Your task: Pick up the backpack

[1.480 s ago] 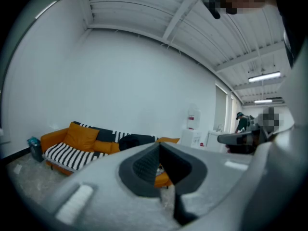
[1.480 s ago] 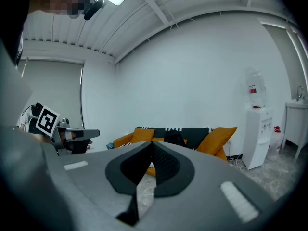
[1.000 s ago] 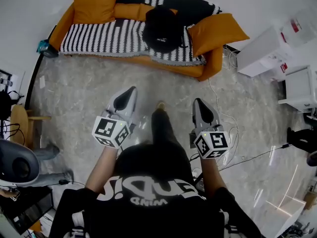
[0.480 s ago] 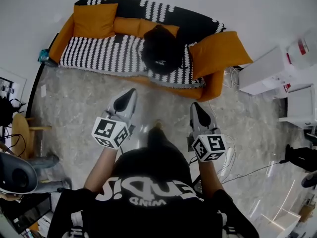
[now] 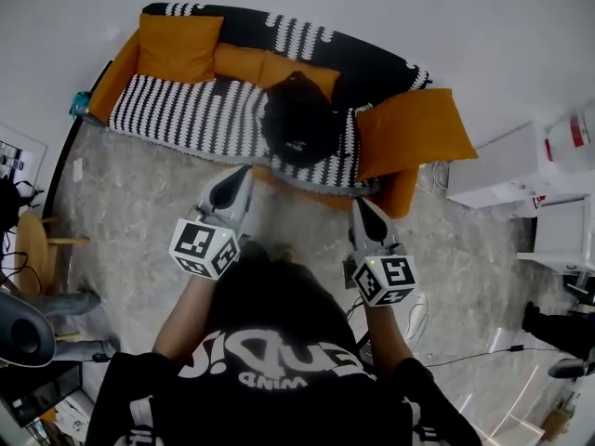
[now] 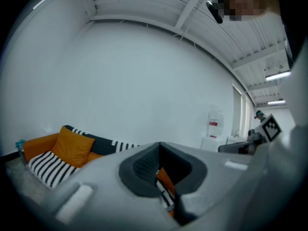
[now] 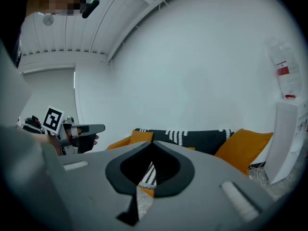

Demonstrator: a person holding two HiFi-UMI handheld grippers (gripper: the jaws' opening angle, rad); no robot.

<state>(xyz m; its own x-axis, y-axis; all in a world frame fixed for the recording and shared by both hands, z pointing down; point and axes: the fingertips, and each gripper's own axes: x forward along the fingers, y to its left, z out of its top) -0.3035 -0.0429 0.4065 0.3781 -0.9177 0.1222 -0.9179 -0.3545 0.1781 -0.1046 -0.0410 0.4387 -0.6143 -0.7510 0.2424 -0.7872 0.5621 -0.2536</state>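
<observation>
One black backpack (image 5: 299,130) on one striped sofa (image 5: 186,110), seen only from the head view. Two tools near the sofa's front edge, left gripper (image 5: 245,172) and right gripper (image 5: 357,204), both closed, empty.

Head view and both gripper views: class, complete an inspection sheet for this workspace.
Surface: marbled floor; striped sofa.
Job's things: black backpack lies on the sofa, untouched.
Clutter: orange cushions on the sofa.
Grippers: left hand-held gripper and right hand-held gripper both shut, empty, short of the sofa.
Cables: dark cable on the floor at right.
Surroundings: white wall, white cabinet at right.
</observation>
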